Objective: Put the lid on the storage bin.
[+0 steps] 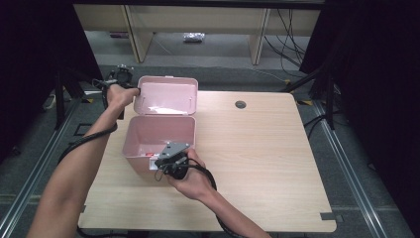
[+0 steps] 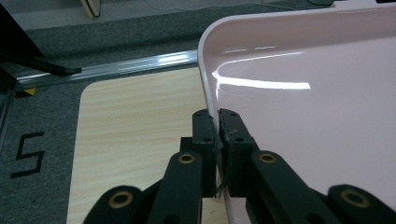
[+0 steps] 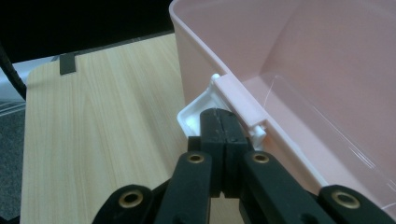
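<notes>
Left gripper: jaws clamped on the side rim of the pink lid, one pad on each face of the edge. In the high view this gripper sits at the lid's left edge, at the far-left corner of the table.

Right gripper: jaws fully together, nothing between them. The tips rest against the white latch on the box's front wall, just under the pink catch tab on the rim. From above, this gripper is at the box's near wall, toward its right corner, the hand just behind it.

Pink box: stands open on the left half of the table, lid swung up and back at its far side, hinged there. Inside, by the near wall, something small, white with red; can't tell what. A round cable hole lies in the tabletop, well to the right of the lid.
</notes>
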The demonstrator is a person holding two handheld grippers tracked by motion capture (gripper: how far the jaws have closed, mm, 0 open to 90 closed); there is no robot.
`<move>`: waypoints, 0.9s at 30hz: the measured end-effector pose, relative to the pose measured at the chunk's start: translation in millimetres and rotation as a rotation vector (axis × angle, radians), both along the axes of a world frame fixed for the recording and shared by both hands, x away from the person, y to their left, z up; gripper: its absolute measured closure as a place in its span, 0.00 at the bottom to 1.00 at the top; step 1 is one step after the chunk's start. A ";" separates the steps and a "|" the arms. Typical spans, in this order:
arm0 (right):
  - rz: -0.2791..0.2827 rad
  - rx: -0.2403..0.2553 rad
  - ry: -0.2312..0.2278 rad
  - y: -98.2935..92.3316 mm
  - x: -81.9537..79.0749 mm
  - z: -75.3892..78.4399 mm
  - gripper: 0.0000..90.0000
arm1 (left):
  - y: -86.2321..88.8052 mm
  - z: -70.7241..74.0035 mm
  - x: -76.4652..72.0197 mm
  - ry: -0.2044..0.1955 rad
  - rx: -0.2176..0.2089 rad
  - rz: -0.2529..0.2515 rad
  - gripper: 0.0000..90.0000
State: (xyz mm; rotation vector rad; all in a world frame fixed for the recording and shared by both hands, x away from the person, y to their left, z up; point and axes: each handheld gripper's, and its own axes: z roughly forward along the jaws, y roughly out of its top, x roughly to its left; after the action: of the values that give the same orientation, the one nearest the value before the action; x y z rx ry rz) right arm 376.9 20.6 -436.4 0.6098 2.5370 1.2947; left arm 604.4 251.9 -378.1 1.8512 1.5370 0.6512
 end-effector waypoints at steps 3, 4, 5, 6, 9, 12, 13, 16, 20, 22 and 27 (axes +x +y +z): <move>0.000 0.001 -0.001 0.0 0.0 -0.1 1.00 | 0.3 1.4 -1.5 -0.010 -0.002 -0.001 0.95; -0.003 0.000 0.004 0.0 -0.3 0.0 1.00 | 0.5 2.2 -2.1 -0.014 -0.005 -0.001 0.95; 0.001 0.001 -0.001 0.0 0.0 -0.2 1.00 | 0.7 2.8 -2.7 -0.017 -0.006 -0.001 0.95; -0.002 0.000 0.002 0.0 -0.2 -0.1 1.00 | 0.7 3.5 -3.1 -0.019 -0.006 0.001 0.95; 0.006 -0.008 0.002 -0.3 0.5 0.8 1.00 | 1.1 5.4 -4.7 -0.029 0.002 -0.002 0.95; -0.001 -0.002 0.006 0.2 0.2 0.4 1.00 | 1.1 6.9 -6.1 -0.037 0.004 -0.005 0.95; -0.004 0.002 0.002 0.6 0.3 -0.1 1.00 | 1.1 7.2 -6.5 -0.040 0.001 -0.004 0.95; 0.000 -0.004 0.004 -0.4 1.2 0.7 1.00 | 1.2 7.9 -8.0 -0.052 -0.003 -0.002 0.95; -0.002 -0.003 0.005 -0.4 1.1 0.7 1.00 | 1.0 10.1 -11.1 -0.074 0.002 -0.005 0.95; -0.002 -0.003 0.005 -0.4 0.9 0.6 1.00 | 1.6 11.5 -12.6 -0.079 0.002 -0.009 0.95; -0.005 -0.003 0.007 -0.3 0.6 0.7 1.00 | 2.4 14.3 -16.3 -0.096 -0.001 -0.014 0.95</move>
State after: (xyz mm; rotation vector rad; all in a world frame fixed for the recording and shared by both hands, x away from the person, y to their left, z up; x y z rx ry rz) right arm 377.5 20.3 -435.7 0.6204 2.5409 1.2899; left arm 588.1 254.4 -363.8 1.8021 1.4607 0.7215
